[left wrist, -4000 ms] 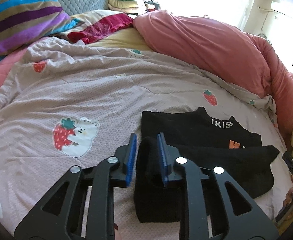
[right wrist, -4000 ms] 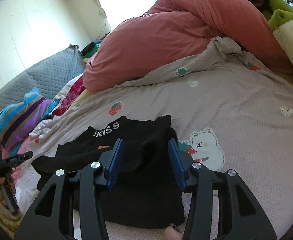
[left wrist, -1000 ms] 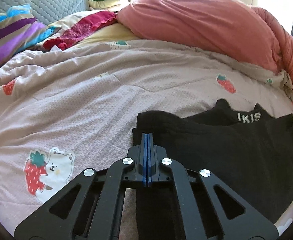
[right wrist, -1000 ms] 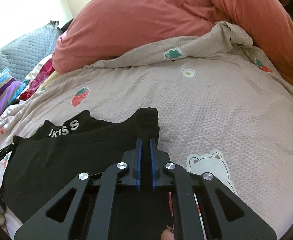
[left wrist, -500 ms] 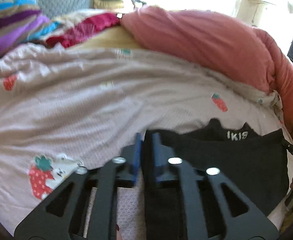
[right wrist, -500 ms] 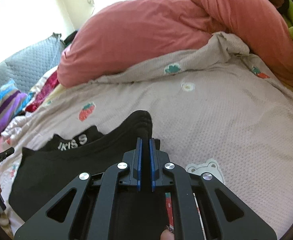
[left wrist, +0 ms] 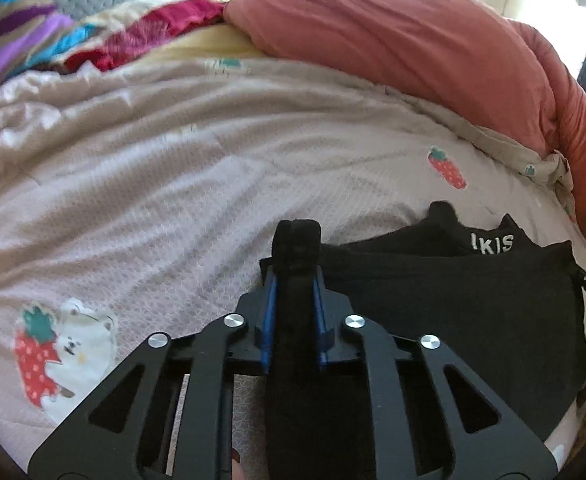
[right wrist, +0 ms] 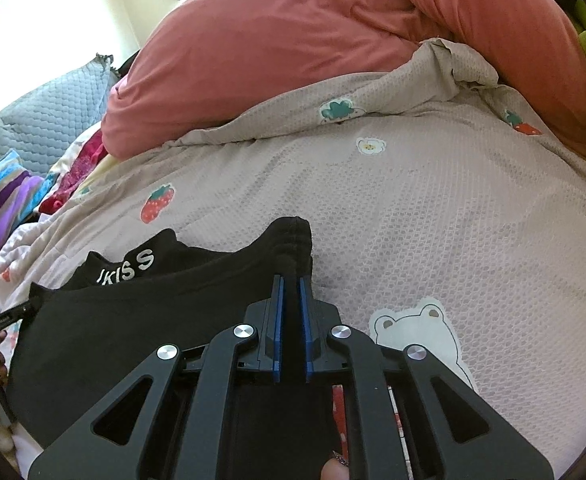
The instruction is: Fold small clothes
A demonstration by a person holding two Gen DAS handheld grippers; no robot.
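Left wrist view
- Left gripper (left wrist: 293,300): I see it low in the centre of the frame, its blue pads having just closed in on a bunched black corner, which stays pinched between them and pokes up past the tips.
- Black garment (left wrist: 453,312): it spreads from my pinch toward the right of the frame, white letters on its neckband at right of centre.
- Long axis: the top edge I hold runs left to right across the frame.
- Bedspread (left wrist: 173,200): pale pink with strawberry and bear prints, filling the left and middle.

Right wrist view
- Right gripper (right wrist: 291,320): low centre of the frame, clenched on the opposite black corner, a tuft standing above the tips.
- Black garment here (right wrist: 133,320): it lies to the left of my pinch, neckband lettering at left of centre.
- Pink duvet (right wrist: 293,40): heaped across the top of the frame.
- Nearer hand: neither; each holds its own corner, the cloth slung between them.
- Coming move, as I judge it: carry both corners together toward the neckband edge and lay them flat.
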